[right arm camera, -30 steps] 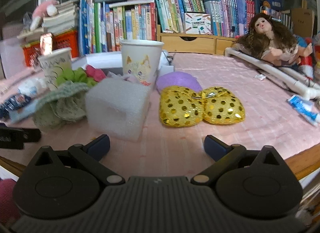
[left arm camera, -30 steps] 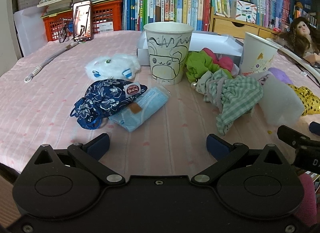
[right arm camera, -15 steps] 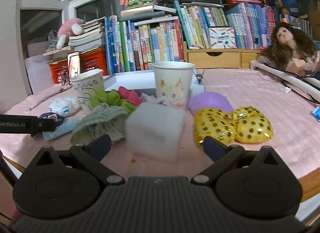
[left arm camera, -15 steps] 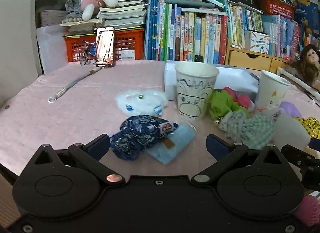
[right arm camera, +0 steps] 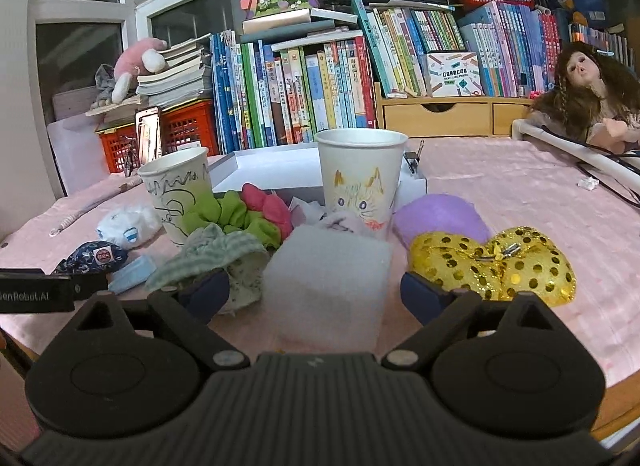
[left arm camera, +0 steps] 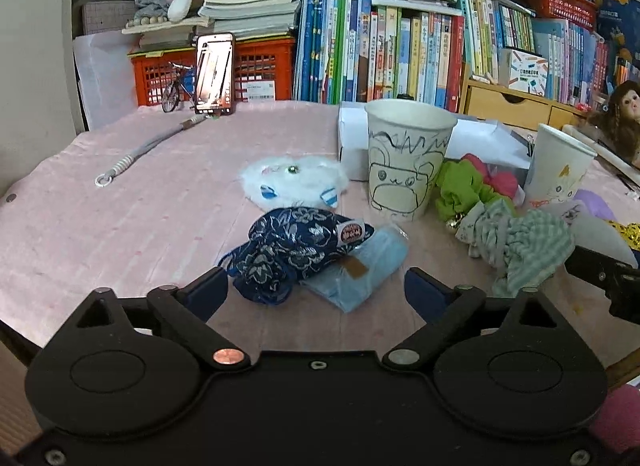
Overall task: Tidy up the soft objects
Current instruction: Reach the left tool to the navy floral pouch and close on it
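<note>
My left gripper [left arm camera: 316, 292] hangs low over the pink tablecloth, its jaws closing. A dark blue floral pouch [left arm camera: 296, 250] and a light blue cloth packet [left arm camera: 360, 270] lie just ahead between the fingertips, untouched. My right gripper [right arm camera: 314, 294] is also closing. A white foam block [right arm camera: 328, 278] stands between its fingers, which do not press on it. Beside the block lie a green checked cloth [right arm camera: 216, 250] and gold sequined hearts [right arm camera: 496, 266]. Behind stand a bear cup [left arm camera: 408, 161] and a cat cup [right arm camera: 360, 177].
A white fluffy toy [left arm camera: 296, 181], green scrunchie [left arm camera: 460, 189], pink scrunchie [left arm camera: 496, 179] and purple pad [right arm camera: 440, 217] lie around the cups. A white box [right arm camera: 276, 169] sits behind them. Books, an orange crate [left arm camera: 264, 69] and a doll [right arm camera: 588, 97] line the far edge.
Both views have tipped up toward the bookshelf. The pouch now sits closer between the left fingers and the foam block between the right fingers. Both pairs of jaws have narrowed slightly.
</note>
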Demonstrator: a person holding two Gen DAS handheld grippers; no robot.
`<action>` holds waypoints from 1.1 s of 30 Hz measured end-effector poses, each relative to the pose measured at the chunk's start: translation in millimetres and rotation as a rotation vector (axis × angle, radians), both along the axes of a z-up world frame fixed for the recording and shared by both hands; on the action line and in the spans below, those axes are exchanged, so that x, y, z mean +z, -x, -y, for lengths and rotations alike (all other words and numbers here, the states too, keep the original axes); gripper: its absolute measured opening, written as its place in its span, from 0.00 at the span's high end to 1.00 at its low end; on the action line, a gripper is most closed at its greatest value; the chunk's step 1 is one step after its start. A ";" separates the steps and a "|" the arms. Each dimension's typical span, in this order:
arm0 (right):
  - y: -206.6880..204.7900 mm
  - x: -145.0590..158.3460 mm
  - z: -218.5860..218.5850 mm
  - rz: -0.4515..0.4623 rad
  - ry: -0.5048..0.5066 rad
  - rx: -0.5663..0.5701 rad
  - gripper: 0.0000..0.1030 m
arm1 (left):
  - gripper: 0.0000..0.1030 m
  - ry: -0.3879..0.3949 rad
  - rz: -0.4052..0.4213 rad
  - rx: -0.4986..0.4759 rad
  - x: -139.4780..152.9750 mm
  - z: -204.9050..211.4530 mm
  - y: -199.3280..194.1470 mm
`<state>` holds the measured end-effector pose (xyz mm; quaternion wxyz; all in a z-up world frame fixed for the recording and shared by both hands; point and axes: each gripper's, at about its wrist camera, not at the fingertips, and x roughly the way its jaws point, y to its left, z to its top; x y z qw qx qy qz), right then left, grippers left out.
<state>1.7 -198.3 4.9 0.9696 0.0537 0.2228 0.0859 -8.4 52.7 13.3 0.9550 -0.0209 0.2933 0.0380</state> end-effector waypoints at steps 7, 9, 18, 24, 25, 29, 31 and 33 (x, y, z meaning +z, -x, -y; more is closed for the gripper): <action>-4.7 -2.9 -2.3 -0.006 0.017 -0.010 0.08 | 0.12 -0.011 0.015 0.026 -0.1 -1.5 -1.2; -5.0 -3.0 -1.7 -0.007 0.017 -0.014 0.08 | 0.12 -0.011 0.024 0.042 1.6 -4.7 -0.9; -7.9 -4.1 -0.5 -0.017 0.028 -0.030 0.15 | 0.14 -0.006 0.053 0.060 7.6 -21.9 -13.7; -12.2 -5.1 -3.9 -0.016 0.048 -0.031 0.18 | 0.20 0.072 0.010 0.030 -0.5 -30.1 -34.4; -13.0 -5.5 -4.4 -0.019 0.051 -0.029 0.18 | 0.22 0.093 -0.001 0.022 -2.7 -31.5 -36.5; -15.2 -8.0 -5.4 -0.036 0.051 -0.033 0.26 | 0.31 0.127 -0.023 0.004 -7.0 -33.2 -40.3; -15.5 -7.4 -4.8 -0.036 0.049 -0.037 0.29 | 0.38 0.126 -0.026 -0.007 -5.2 -32.5 -40.5; -14.8 -5.4 -4.4 -0.031 0.049 -0.042 0.38 | 0.44 0.128 -0.029 -0.012 -2.3 -31.7 -40.2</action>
